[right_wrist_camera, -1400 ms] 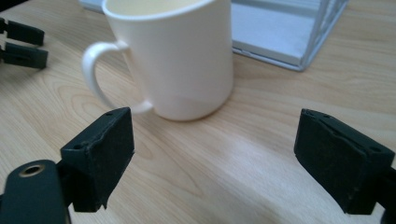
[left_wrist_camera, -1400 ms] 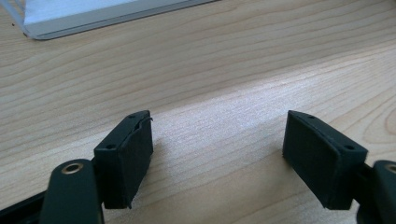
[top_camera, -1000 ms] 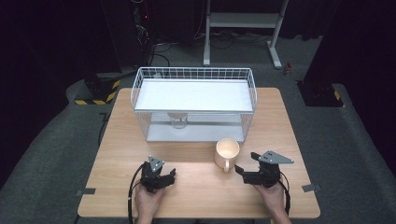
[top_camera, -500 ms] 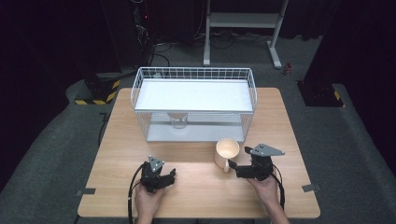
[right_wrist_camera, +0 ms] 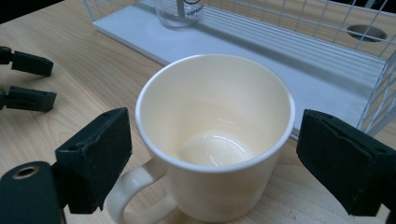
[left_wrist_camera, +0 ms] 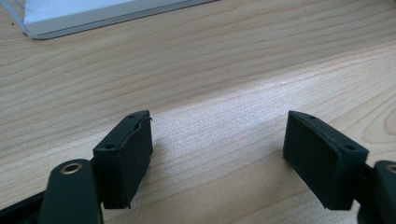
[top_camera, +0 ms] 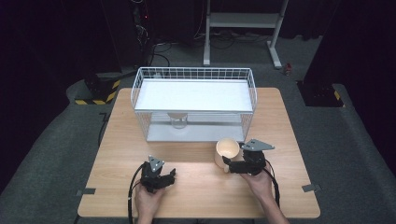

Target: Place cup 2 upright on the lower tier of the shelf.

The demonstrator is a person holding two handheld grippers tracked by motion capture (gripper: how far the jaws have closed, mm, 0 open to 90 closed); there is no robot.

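Observation:
A cream mug (top_camera: 227, 150) stands upright and empty on the wooden table (top_camera: 196, 196), right of centre, its handle toward the person. My right gripper (top_camera: 228, 164) is open; in the right gripper view its jaws stand on either side of the mug (right_wrist_camera: 215, 140) with a gap on each side. My left gripper (top_camera: 171, 176) rests low over bare wood at the front left, open, with nothing between its fingers (left_wrist_camera: 123, 158).
A white wire basket (top_camera: 194, 70) with a white top board and floor occupies the back half of the table. A clear glass (top_camera: 178, 120) stands inside it near the front (right_wrist_camera: 180, 11). A metal stand (top_camera: 243, 21) is on the floor beyond.
My right gripper has moved left and forward to the mug, so its jaws now flank it. The left gripper and the mug have stayed in place.

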